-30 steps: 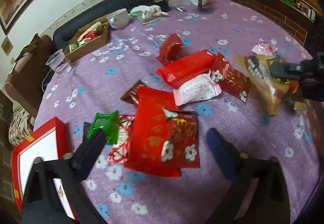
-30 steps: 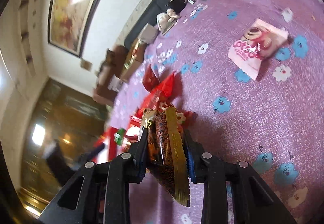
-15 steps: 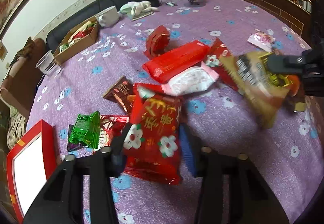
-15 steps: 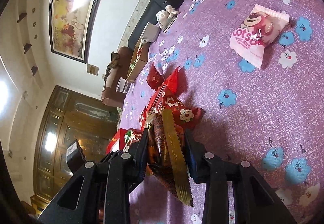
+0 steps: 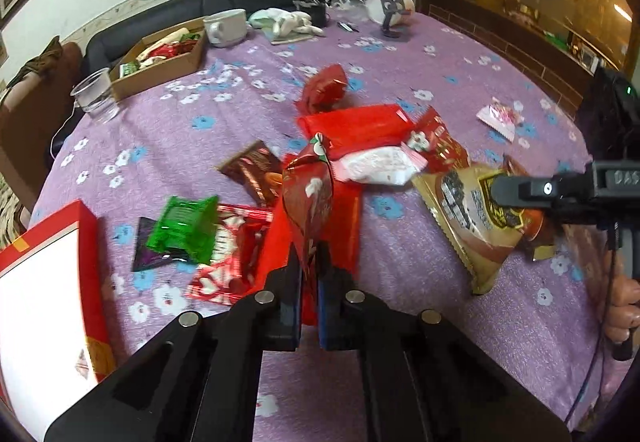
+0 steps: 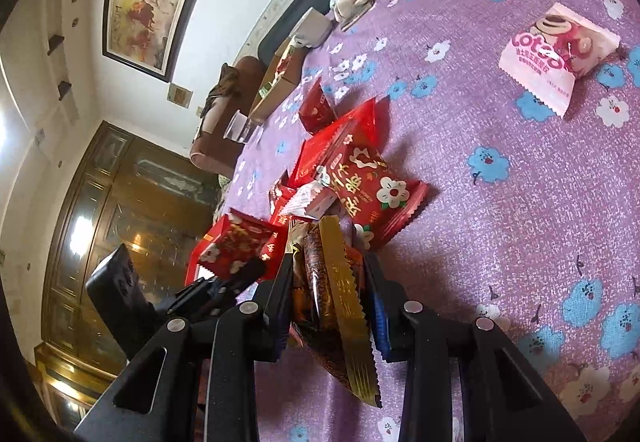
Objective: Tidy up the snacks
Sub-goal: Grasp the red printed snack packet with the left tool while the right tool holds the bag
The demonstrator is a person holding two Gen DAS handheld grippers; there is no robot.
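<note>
In the left wrist view, the left tongs point(image 5: 308, 282) are sitting at the lower centre of the frame, pinching together on a red snack packet with white flowers point(image 5: 308, 198) that is standing up between the pads, lifted above the pile. In the right wrist view, the right tongs point(image 6: 328, 302) are sitting at the bottom centre, clamping a brown and gold snack bag point(image 6: 336, 306) whose serrated gold edge is hanging down toward the bottom of the frame. The same bag is showing at the right of the left view, gripped at its far end.

Just beyond the left tongs, loose snacks are lying on the purple flowered desk point(image 5: 200, 146): a green wrapped sweet point(image 5: 184, 226) to the left, a brown chocolate packet point(image 5: 256, 170) above it, a white packet point(image 5: 376, 166) and a long red packet point(image 5: 356, 126) near the centre. A pink and white packet point(image 6: 556, 50) is lying well apart at the upper right of the right view. A red and white box point(image 5: 44, 302) is filling the lower left of the left view. A cardboard box holding snacks point(image 5: 160, 58), a clear plastic cup point(image 5: 96, 94) and a white mug point(image 5: 226, 26) are sitting at the upper left.
</note>
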